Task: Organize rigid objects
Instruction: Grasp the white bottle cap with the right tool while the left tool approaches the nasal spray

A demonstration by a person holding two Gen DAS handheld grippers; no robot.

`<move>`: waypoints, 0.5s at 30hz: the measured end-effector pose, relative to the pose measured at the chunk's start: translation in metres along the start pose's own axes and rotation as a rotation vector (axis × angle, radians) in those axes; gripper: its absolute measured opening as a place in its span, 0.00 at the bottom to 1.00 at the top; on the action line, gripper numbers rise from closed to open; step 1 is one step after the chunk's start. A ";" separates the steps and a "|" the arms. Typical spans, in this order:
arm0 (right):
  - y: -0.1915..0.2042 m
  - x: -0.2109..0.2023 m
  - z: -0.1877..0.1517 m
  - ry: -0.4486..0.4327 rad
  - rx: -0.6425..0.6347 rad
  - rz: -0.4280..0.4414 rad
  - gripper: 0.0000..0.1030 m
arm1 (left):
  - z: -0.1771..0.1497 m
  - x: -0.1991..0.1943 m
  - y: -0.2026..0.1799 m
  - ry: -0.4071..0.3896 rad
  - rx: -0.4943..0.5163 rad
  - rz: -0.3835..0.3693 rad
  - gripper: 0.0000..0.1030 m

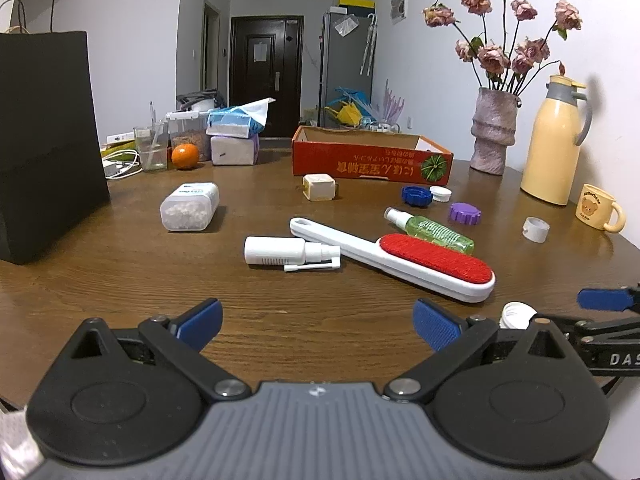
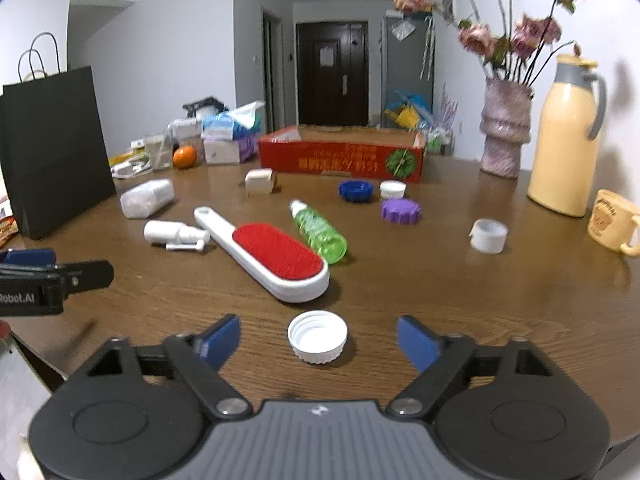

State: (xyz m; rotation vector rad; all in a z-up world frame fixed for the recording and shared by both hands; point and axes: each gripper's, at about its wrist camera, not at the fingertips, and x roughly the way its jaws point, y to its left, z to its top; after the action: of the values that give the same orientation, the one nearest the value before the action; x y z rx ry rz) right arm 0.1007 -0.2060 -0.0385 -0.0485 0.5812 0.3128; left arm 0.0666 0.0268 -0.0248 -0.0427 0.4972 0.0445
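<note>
Loose objects lie on the brown table: a white and red lint brush (image 1: pixel 396 260) (image 2: pixel 268 254), a white spray bottle (image 1: pixel 286 251) (image 2: pixel 174 233), a green spray bottle (image 1: pixel 434 230) (image 2: pixel 320 230), a clear pill container (image 1: pixel 190 206) (image 2: pixel 148 197), a cream cube (image 1: pixel 319 187) (image 2: pixel 260 181), blue (image 1: pixel 417 195) (image 2: pixel 355 191), purple (image 1: pixel 465 213) (image 2: pixel 400 211) and white caps (image 1: pixel 440 193) (image 2: pixel 393 189). My left gripper (image 1: pixel 318 324) is open and empty. My right gripper (image 2: pixel 318 342) is open, with a white cap (image 2: pixel 317 336) on the table between its fingers.
A red cardboard box (image 1: pixel 370 162) (image 2: pixel 340 156) stands open at the back. A black paper bag (image 1: pixel 46 140) (image 2: pixel 56 148) stands left. A vase (image 1: pixel 494 130), a yellow jug (image 1: pixel 556 140), a bear mug (image 1: pixel 598 208) and a white ring (image 1: pixel 535 229) (image 2: pixel 489 235) are at right.
</note>
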 end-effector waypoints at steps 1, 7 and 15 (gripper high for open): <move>0.000 0.004 0.000 0.010 0.000 0.004 0.77 | 0.000 0.003 0.001 0.005 -0.001 -0.001 1.00; -0.002 0.029 0.001 0.067 0.001 0.028 0.69 | 0.002 0.019 0.005 0.026 -0.001 -0.007 1.00; -0.008 0.052 0.004 0.111 0.007 0.038 0.38 | 0.010 0.037 0.010 0.037 -0.011 0.001 1.00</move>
State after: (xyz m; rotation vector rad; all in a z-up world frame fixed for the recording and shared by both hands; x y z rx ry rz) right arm 0.1465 -0.1982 -0.0639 -0.0488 0.6937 0.3466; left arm 0.1034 0.0390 -0.0338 -0.0537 0.5344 0.0473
